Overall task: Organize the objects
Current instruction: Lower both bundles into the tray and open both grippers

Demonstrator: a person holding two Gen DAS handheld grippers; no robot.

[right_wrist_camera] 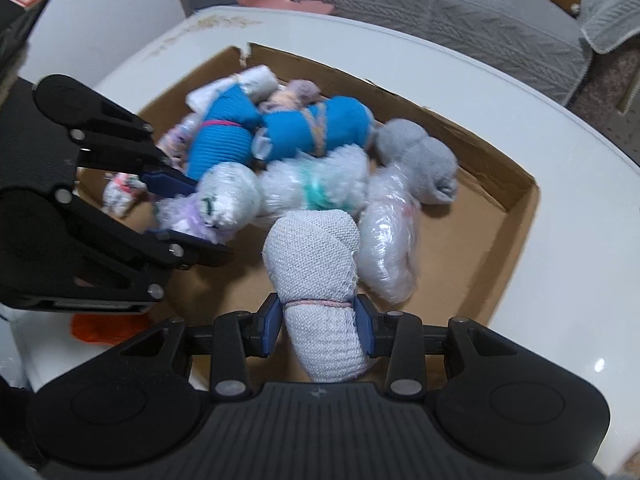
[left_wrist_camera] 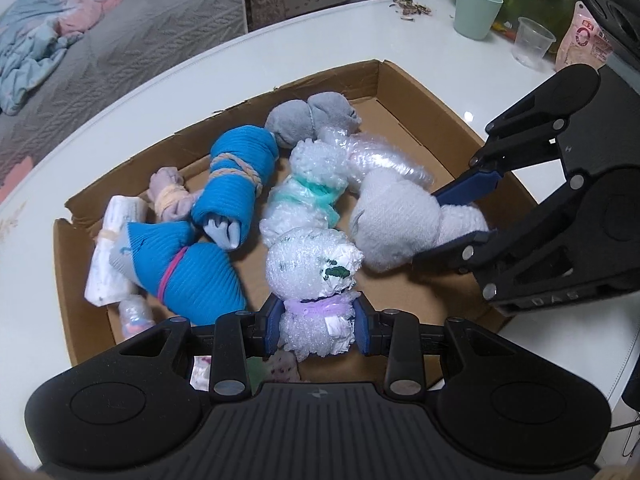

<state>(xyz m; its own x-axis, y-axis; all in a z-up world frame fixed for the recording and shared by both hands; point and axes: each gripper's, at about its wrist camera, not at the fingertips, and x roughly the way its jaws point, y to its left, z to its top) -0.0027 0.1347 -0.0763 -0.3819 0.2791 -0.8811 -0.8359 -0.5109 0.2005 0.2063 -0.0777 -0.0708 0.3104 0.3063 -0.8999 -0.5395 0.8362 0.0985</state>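
Observation:
A shallow cardboard box on a white table holds several tied bundles. My left gripper is shut on a bubble-wrap bundle tied with a purple band, over the box's near side; in the right wrist view that gripper and bundle show at the left. My right gripper is shut on a white knitted cloth roll tied with a pink band; the left wrist view shows that gripper and roll at the right. Two blue rolls lie in the box.
A grey sock bundle, a teal-banded bubble-wrap bundle and a clear plastic bundle lie in the box. A green cup, a clear cup and a snack bag stand at the table's far right. A grey sofa is beyond.

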